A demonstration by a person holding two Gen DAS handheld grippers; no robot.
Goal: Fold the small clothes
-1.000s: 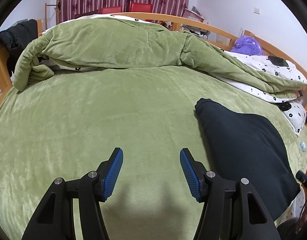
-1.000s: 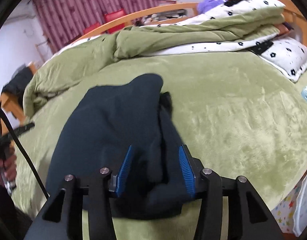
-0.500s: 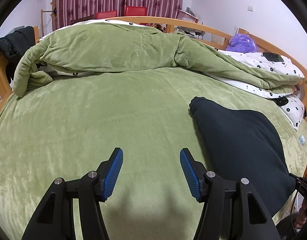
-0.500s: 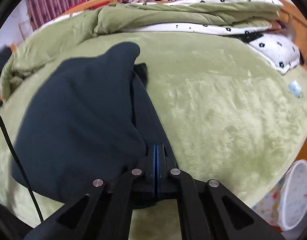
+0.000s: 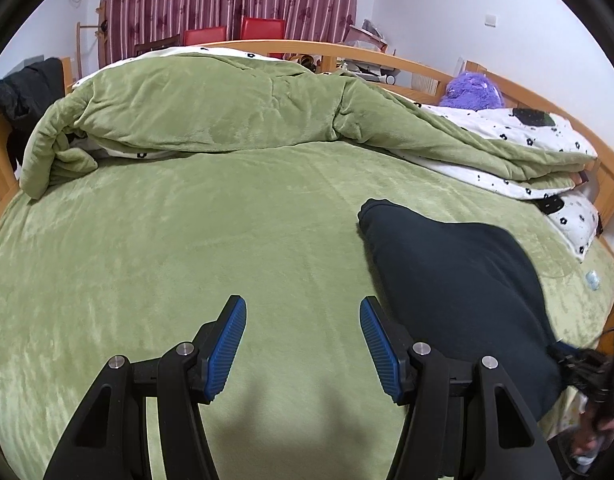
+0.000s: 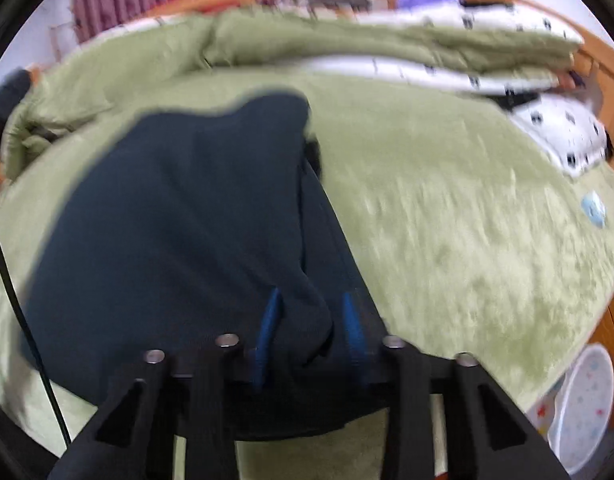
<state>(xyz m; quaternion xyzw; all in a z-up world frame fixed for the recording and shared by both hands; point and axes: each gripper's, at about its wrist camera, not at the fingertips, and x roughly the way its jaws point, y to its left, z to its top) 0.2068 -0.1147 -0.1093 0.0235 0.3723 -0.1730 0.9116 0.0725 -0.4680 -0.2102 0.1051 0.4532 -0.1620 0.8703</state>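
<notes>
A dark garment [image 5: 459,280] is spread flat on the green bed cover [image 5: 187,248], toward the right side of the bed and close to its near edge. In the right wrist view, which is blurred, the garment [image 6: 179,216] is seen with a second layer showing along its right side.

The left gripper [image 5: 303,342] is held above bare cover, just left of the garment; its jaws are spread wide and nothing is between them. The right gripper [image 6: 311,336] is placed at the near hem of the garment. Its blue pads [image 6: 269,332] are parted, with a fold of the dark cloth lying between them; whether the cloth is actually pinched cannot be told through the blur.

A rolled green duvet [image 5: 211,108] is piled along the far side of the bed, and a spotted white pillow [image 6: 563,136] is seen at the right. A purple plush toy [image 5: 473,92] is set behind the duvet.
</notes>
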